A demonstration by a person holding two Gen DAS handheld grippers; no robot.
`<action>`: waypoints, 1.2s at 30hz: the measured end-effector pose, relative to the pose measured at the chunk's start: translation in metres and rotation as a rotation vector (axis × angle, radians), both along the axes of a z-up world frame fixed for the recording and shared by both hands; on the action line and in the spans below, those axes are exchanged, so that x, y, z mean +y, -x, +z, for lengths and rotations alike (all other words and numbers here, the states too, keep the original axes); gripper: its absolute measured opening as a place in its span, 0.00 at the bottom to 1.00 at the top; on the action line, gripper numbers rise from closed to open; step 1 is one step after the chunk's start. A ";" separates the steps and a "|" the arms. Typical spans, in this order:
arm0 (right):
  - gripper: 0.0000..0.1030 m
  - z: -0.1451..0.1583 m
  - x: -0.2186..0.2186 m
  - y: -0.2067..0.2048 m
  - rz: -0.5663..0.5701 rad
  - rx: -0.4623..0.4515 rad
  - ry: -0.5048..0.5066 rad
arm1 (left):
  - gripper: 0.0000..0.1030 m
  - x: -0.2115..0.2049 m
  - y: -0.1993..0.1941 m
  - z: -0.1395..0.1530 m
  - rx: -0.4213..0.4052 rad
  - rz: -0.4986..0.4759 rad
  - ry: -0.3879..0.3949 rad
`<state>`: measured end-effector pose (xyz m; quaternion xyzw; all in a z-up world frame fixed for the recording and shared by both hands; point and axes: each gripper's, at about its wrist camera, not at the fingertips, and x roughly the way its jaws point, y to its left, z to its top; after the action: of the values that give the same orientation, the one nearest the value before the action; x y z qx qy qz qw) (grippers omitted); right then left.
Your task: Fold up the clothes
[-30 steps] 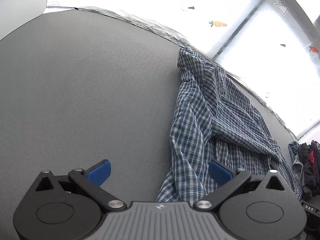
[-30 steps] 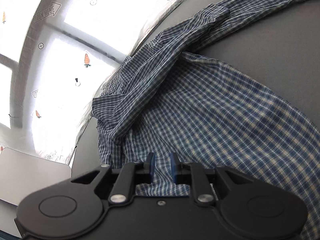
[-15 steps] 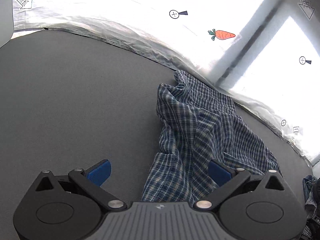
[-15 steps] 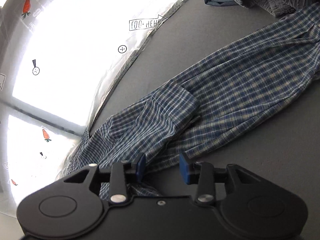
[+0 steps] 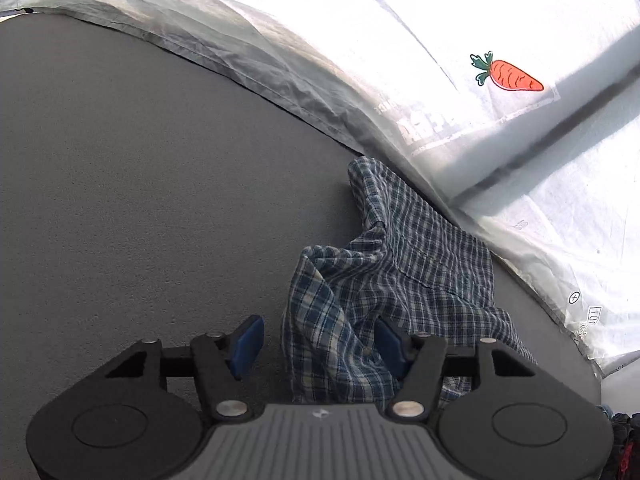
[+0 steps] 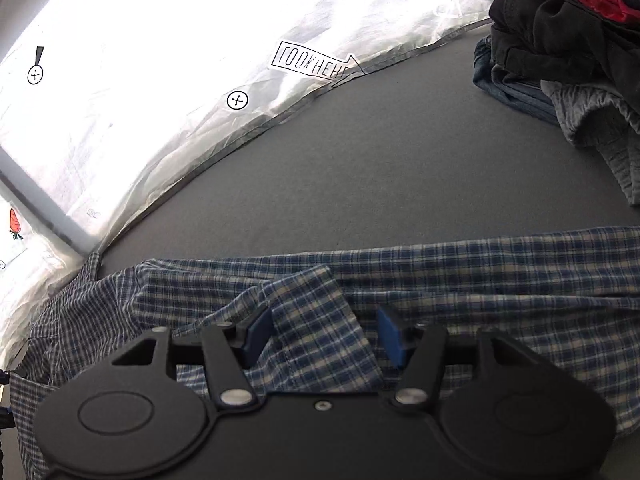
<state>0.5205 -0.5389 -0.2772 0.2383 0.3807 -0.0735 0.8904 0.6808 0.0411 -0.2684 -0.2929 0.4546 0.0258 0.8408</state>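
Note:
A blue-and-white checked shirt lies bunched on the grey surface, its far end against the white sheet. My left gripper hangs over the shirt's near fold with its jaws closing. Fabric stands between the blue pads; the right one touches it, and the left pad is still clear of it. In the right wrist view the shirt stretches across the frame. My right gripper is over a loose flap, its jaws opening with the flap lying slack between them.
A pile of dark, red and denim clothes sits at the far right, and its edge shows in the left wrist view. A bright white sheet printed with carrots and markers borders the grey surface.
The left gripper moved along the shirt to its bunched end by the sheet and its jaws narrowed. The right gripper let go of the fabric, widened, and swung toward the clothes pile.

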 end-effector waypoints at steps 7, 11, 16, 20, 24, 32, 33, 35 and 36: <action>0.03 0.016 0.017 -0.018 0.157 -0.016 0.164 | 0.01 -0.007 -0.011 0.018 -0.089 0.061 -0.049; 0.03 0.064 0.008 -0.007 0.090 -0.222 0.180 | 0.01 -0.003 -0.013 0.050 -0.201 0.090 -0.055; 0.03 0.060 -0.017 -0.008 0.015 -0.228 0.177 | 0.03 -0.031 -0.036 0.028 -0.143 -0.019 -0.237; 0.04 0.009 -0.012 -0.029 0.038 -0.012 0.245 | 0.08 -0.038 -0.050 0.003 -0.038 -0.035 -0.292; 0.28 0.005 -0.011 -0.025 -0.020 0.014 0.253 | 0.39 -0.027 -0.044 0.013 -0.071 -0.032 -0.284; 0.38 -0.003 -0.022 -0.023 -0.037 0.031 0.208 | 0.43 -0.027 -0.058 0.001 -0.038 -0.130 -0.297; 0.38 -0.003 -0.021 -0.025 -0.031 0.031 0.207 | 0.39 -0.028 -0.062 -0.002 -0.030 -0.121 -0.313; 0.32 -0.002 -0.018 -0.028 -0.014 0.023 0.213 | 0.06 -0.023 -0.068 -0.008 -0.009 -0.074 -0.297; 0.21 -0.002 -0.017 -0.029 -0.008 0.020 0.220 | 0.05 -0.017 -0.070 -0.009 -0.008 -0.042 -0.261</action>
<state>0.5499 -0.5557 -0.2790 0.1401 0.3783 -0.1206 0.9070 0.7509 0.0238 -0.2773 -0.1716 0.4500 0.0661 0.8739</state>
